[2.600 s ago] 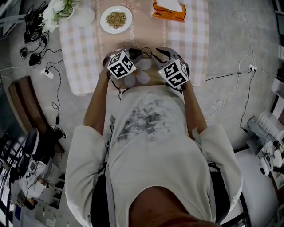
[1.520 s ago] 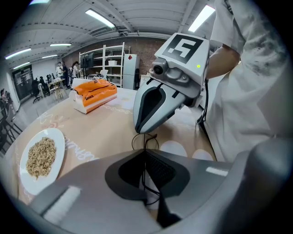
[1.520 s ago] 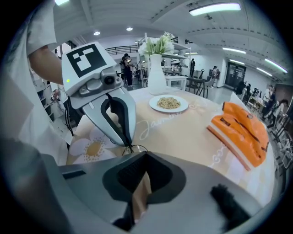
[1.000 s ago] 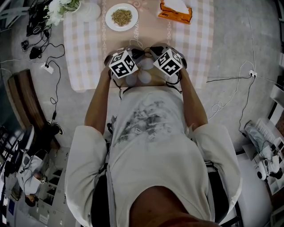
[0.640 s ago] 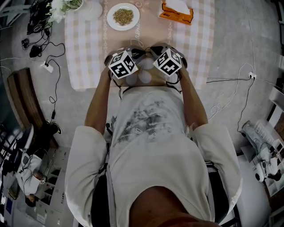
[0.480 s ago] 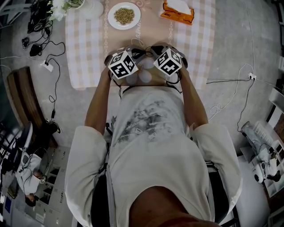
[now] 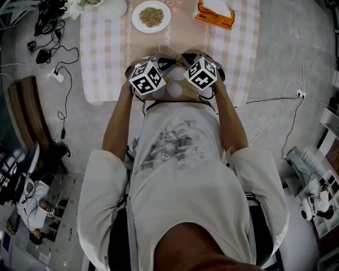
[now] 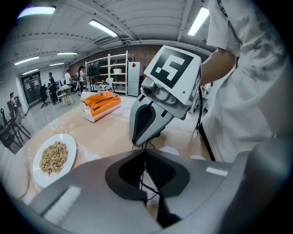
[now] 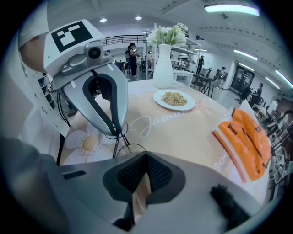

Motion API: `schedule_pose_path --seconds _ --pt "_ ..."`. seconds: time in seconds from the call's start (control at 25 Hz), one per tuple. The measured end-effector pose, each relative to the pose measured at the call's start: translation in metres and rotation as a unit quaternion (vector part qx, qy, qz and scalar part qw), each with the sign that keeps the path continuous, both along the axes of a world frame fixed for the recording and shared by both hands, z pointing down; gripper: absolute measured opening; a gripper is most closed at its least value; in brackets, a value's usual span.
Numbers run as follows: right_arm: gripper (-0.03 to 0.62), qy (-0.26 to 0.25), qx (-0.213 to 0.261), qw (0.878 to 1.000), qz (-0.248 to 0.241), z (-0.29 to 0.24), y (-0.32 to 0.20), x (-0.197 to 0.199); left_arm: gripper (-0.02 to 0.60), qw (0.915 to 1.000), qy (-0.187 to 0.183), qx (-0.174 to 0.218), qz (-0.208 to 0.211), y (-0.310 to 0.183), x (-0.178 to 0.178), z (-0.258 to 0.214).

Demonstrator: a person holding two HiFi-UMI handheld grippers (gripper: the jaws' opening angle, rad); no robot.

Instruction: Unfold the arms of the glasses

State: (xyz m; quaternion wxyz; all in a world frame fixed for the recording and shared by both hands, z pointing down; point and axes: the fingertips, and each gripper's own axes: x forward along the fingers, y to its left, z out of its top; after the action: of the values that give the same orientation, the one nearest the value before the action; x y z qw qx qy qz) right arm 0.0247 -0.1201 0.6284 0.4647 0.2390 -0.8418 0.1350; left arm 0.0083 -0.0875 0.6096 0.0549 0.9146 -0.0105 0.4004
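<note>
**Item: wire-framed glasses, gripped at both ends over the near edge of the surface**

Location. The glasses [image 8: 143, 176] hang just above the surface [image 7: 106, 53], close to its near edge and right in front of the person's torso. They sit between the two tools, whose tips almost meet. Only thin dark wire shows in either gripper view. Whether the arms are folded or spread cannot be told.

Left tool [image 8: 145, 153]. Clenched. Its jaws are pressed together on a strand of the wire frame, which runs down through the ribbed pads. It tilts downward, with its marker cube on top.

Right tool [image 9: 145, 155]. Clenched. Its jaws meet at the tip, and a loop of the frame wire runs up to that tip. It also tilts downward and faces the left tool.

Surface. It is covered by a pale checked cloth with a plain beige strip down the middle. A large daisy print [image 9: 89, 141] lies under the tools.

Other objects on the surface, all well apart from the glasses:
- White plate [image 7: 151, 16] holding a heap of grain-like food, at the far middle.
- Orange tissue box [image 7: 216, 11], at the far right.
- White vase [image 9: 163, 68] holding pale flowers, at the far left beside the plate.

Surroundings. Dark cables [image 7: 58, 58] trail over the grey floor to the left of the surface.
</note>
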Motion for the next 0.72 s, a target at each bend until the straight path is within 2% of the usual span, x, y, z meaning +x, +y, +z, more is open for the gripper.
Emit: schedule_pose_path --seconds 0.72 --pt "0.015 0.014 0.013 1.0 0.004 0.0 -0.001 -0.003 0.012 0.9996 0.02 0.011 -0.016 0.01 -0.011 -0.014"
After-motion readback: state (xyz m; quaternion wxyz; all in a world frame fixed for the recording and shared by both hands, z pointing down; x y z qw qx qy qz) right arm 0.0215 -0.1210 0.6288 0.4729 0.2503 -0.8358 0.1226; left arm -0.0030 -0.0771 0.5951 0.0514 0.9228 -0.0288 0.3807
